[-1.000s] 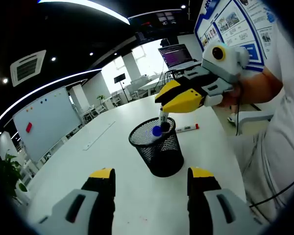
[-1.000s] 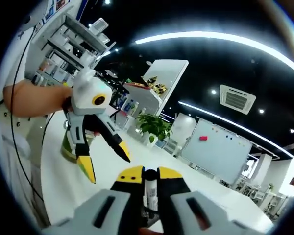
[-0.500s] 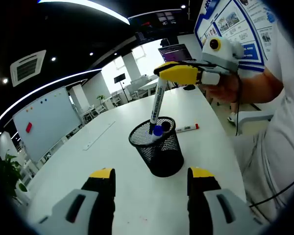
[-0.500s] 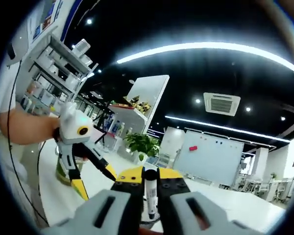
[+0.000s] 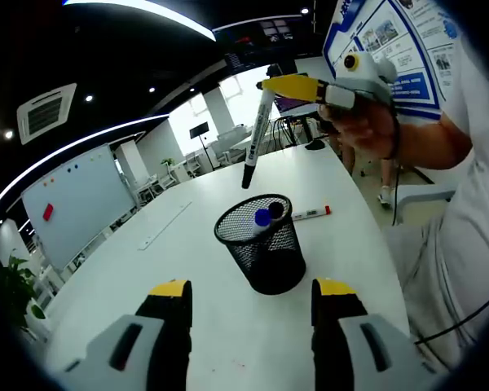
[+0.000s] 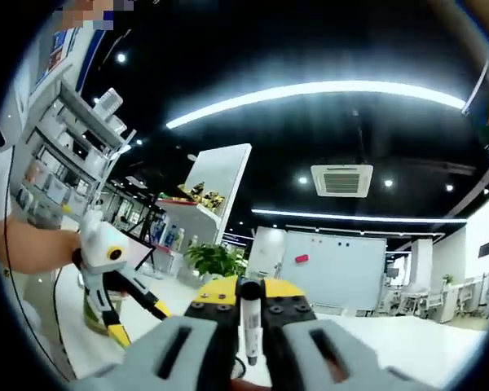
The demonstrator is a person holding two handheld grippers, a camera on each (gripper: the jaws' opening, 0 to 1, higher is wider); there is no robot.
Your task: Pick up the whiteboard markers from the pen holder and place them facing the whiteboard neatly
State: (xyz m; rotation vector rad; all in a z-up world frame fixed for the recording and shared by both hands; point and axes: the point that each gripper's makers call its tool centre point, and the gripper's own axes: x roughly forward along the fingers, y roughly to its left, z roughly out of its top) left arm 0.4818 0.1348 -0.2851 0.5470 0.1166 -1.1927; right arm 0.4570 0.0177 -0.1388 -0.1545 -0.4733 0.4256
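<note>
Above the black mesh pen holder (image 5: pixel 261 244) the right gripper (image 5: pixel 297 87) pinches a black whiteboard marker (image 5: pixel 255 138) near its upper end, so the pen hangs nearly straight down with its tip clear of the rim; gripped that way it can come out of the cup without dragging on the mesh, and is ready to be carried off and laid down. In the right gripper view the same marker (image 6: pixel 249 330) sits clamped between the yellow-tipped jaws, which are pressed against its barrel. Two more markers remain in the holder, a blue cap (image 5: pixel 262 217) and a dark one just beside it showing at the opening, and a red-capped marker (image 5: pixel 310 213) lies flat on the table beyond the cup. The left gripper (image 5: pixel 251 293) hovers low in front of the holder with its jaws spread wide and nothing between them, probably waiting its turn. The surface is a long white table (image 5: pixel 187 269), glossy and smooth, so a round marker could roll when set down. Across the room stands a whiteboard (image 5: pixel 73 199), under a dark ceiling with strip lights; a potted plant (image 6: pixel 214 261) and shelving sit further off.
</note>
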